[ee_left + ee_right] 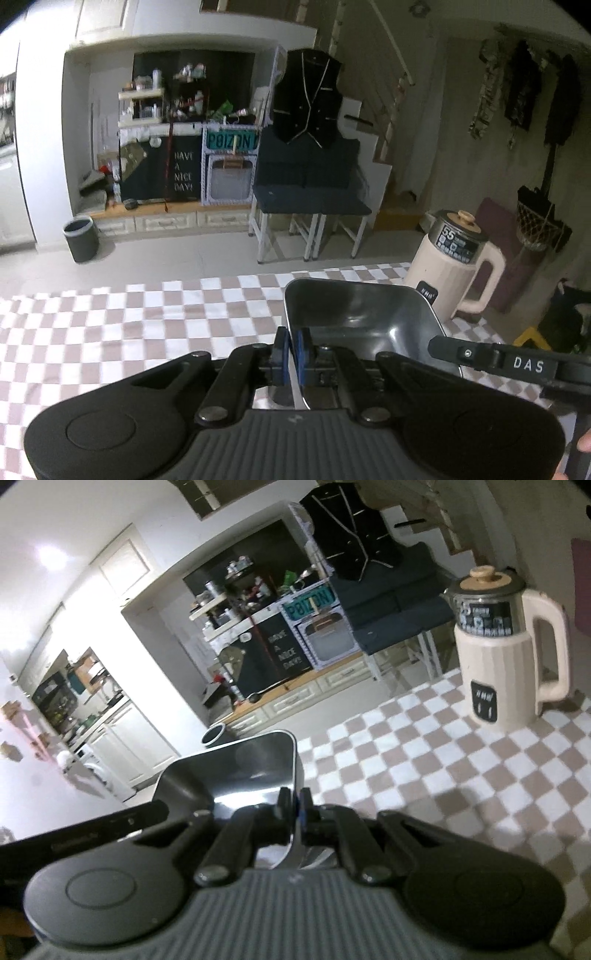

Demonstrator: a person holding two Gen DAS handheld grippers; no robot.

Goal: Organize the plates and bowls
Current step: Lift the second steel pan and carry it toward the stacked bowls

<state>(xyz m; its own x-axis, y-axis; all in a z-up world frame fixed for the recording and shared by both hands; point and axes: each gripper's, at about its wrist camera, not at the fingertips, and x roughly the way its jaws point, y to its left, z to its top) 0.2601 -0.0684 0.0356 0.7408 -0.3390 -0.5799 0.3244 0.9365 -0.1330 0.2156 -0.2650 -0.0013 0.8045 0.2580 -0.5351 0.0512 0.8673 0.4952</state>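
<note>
We saw the left claw (pixel 294 345) pinched tight on the left rim of a steel tray (pixel 354 314), which stretched ahead and to the right of it. The right claw (pixel 294 805) was clamped on the tray's right rim, tray (pixel 236 771) reaching left. Beyond, right of both claws, a kettle (pixel 506 646) stood on the checked cloth (pixel 424 760).

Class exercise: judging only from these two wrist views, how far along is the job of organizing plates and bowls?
Done: nothing visibly sorted.
In hand: the left hand-held gripper and the right hand-held gripper each clamp a rim of one steel tray above the checkered tablecloth.
Left: setting it down; no other dishes show, only a kettle.
</note>
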